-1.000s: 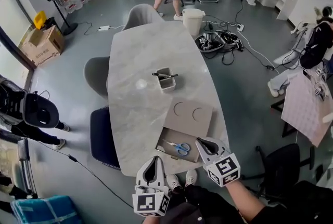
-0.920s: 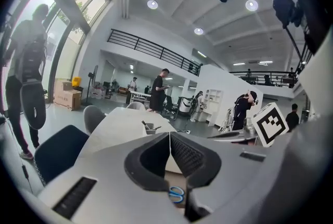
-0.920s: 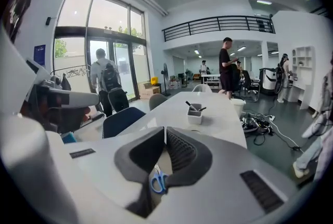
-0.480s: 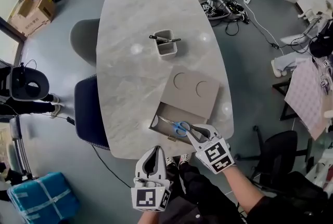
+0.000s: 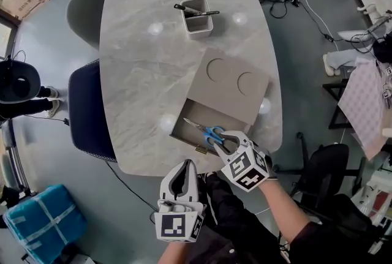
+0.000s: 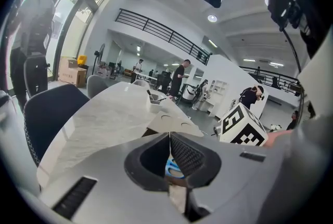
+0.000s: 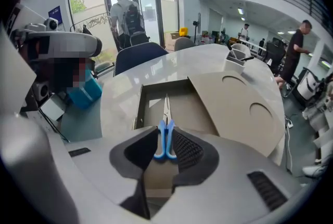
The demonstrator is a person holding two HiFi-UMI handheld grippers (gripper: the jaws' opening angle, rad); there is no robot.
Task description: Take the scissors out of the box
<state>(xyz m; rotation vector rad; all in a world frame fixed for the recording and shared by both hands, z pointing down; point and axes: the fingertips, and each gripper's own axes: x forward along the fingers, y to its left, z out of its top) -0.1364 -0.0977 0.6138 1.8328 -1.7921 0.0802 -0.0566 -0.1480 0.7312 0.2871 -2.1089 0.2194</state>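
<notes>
While the box sits open at the near edge of the table, the scissors lie inside it, blades pointing away from the person. Right gripper: jaws closed against both sides of the blue handles. Left gripper: jaws pressed together with nothing between them, positioned off the table edge, near the box and apart from it. Box lid, with two round cutouts, covers the far part of the box.
</notes>
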